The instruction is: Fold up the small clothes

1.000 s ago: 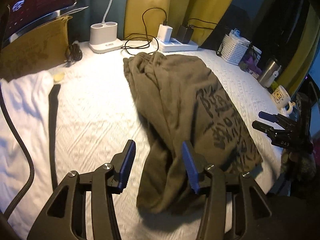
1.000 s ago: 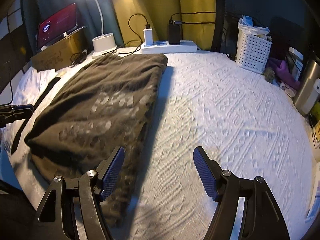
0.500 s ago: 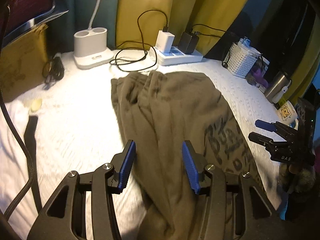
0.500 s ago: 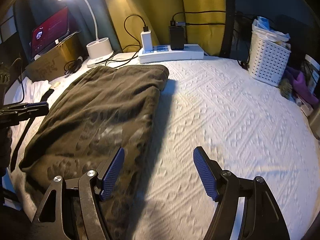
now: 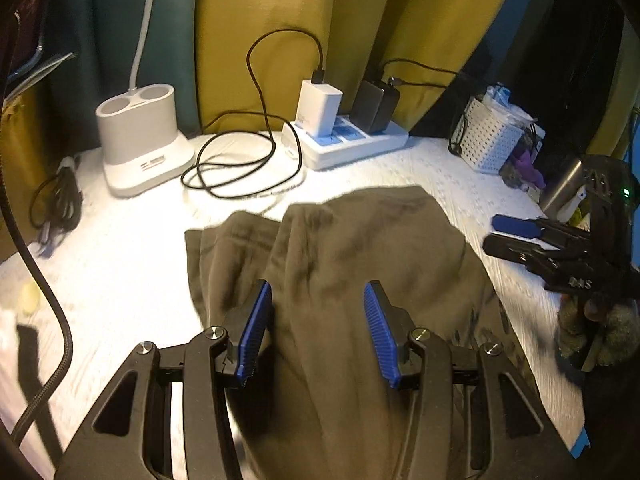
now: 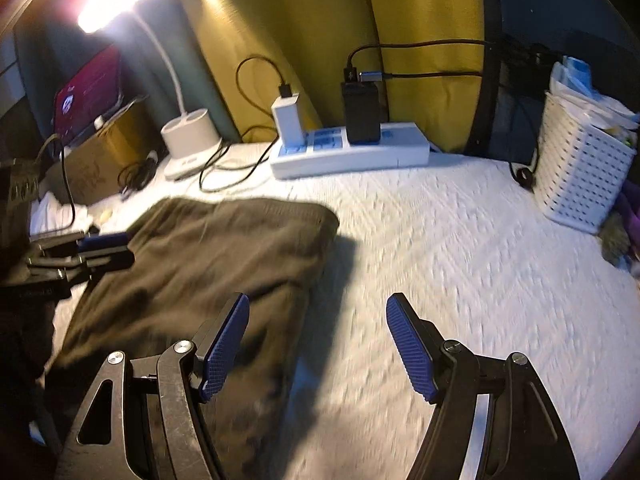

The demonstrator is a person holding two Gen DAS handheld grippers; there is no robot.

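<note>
Under my left gripper lies the garment; beyond it the power strip, lamp base far left, basket right.

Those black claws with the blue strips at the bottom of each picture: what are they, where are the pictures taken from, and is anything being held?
They are no robot's. A person holds a two-finger gripper in each hand, and a small wide-angle camera on each one looks forward along its fingers. So one picture is the left gripper's own view and the other the right gripper's; each can also see its partner at the side.

On the white bedspread lies an olive-brown garment, the piece to be folded. Behind it stand a white power strip with chargers, a lamp base, coiled cables and a white basket.

Nothing is held. The left gripper hovers open with the garment below it. The right gripper's jaws are closing, with nothing between them, near the garment's edge. Both pictures are blurred.
</note>
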